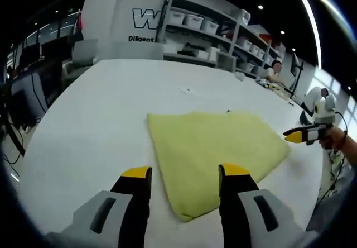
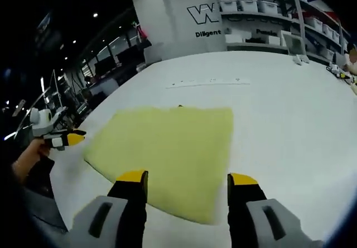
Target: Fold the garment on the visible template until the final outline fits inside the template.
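Note:
A yellow folded garment point(image 1: 215, 147) lies flat on the white table point(image 1: 100, 108), a rough rectangle with one corner just ahead of my left gripper point(image 1: 186, 172). That gripper is open, jaws wide apart, hovering over the cloth's near corner and holding nothing. My right gripper point(image 2: 187, 178) is also open above the near edge of the garment point(image 2: 167, 144). Each gripper shows in the other's view off the cloth's side: the right one point(image 1: 304, 135) in a hand, the left one point(image 2: 61, 138) likewise. A faint line of marks point(image 2: 212, 81) lies on the table beyond the cloth.
Shelves with white bins point(image 1: 212, 24) and a wall with lettering point(image 2: 209, 16) stand behind the table. Small items point(image 1: 273, 83) lie at the table's far right. The table edge point(image 2: 83, 114) runs close to the left gripper's side, with desks beyond.

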### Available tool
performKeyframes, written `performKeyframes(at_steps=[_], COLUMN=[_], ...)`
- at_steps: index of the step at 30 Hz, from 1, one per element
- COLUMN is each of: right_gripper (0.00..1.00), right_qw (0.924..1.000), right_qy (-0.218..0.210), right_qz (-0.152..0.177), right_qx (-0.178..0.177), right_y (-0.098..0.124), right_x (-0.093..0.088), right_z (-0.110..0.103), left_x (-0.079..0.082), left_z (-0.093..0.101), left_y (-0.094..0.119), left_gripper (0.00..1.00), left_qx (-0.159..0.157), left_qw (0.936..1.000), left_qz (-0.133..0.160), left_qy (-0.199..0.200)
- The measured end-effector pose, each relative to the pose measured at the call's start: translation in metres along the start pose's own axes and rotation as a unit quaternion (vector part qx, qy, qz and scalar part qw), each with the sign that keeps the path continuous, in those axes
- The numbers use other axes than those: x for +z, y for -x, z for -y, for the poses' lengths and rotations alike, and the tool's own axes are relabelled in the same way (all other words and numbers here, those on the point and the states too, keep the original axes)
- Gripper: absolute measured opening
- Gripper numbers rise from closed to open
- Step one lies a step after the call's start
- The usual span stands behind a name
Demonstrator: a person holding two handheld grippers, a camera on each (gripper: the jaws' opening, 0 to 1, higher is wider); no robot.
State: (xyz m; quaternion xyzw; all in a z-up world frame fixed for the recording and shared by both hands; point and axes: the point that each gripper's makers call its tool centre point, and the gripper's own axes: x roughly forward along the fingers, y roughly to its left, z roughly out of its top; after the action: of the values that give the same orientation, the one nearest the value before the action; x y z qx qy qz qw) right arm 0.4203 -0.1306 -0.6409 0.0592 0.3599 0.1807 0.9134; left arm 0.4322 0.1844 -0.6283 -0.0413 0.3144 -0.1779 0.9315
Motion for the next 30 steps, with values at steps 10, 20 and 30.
performKeyframes(at_steps=[10,20,30], right_gripper=[0.43,0.31,0.17], right_qw=[0.9995,0.9992,0.999], right_qy=[0.015,0.03,0.037], right_qz=[-0.027,-0.026,-0.022], right_qx=[-0.002,-0.001,-0.007], right_y=[0.006,0.006,0.008], right_x=[-0.037,-0.039,-0.042], right_z=[0.006,0.007,0.012], left_x=[-0.042,-0.051,-0.053], left_z=[-0.003,0.001,0.007], left_y=[0.015,0.016,0.014], left_gripper=[0.38,0.22,0.12], left_qx=[-0.009,-0.024,-0.035], left_qw=[0.9986,0.9983,0.9976], left_qz=[-0.049,-0.052,-0.055], left_qy=[-0.017,-0.014,-0.024])
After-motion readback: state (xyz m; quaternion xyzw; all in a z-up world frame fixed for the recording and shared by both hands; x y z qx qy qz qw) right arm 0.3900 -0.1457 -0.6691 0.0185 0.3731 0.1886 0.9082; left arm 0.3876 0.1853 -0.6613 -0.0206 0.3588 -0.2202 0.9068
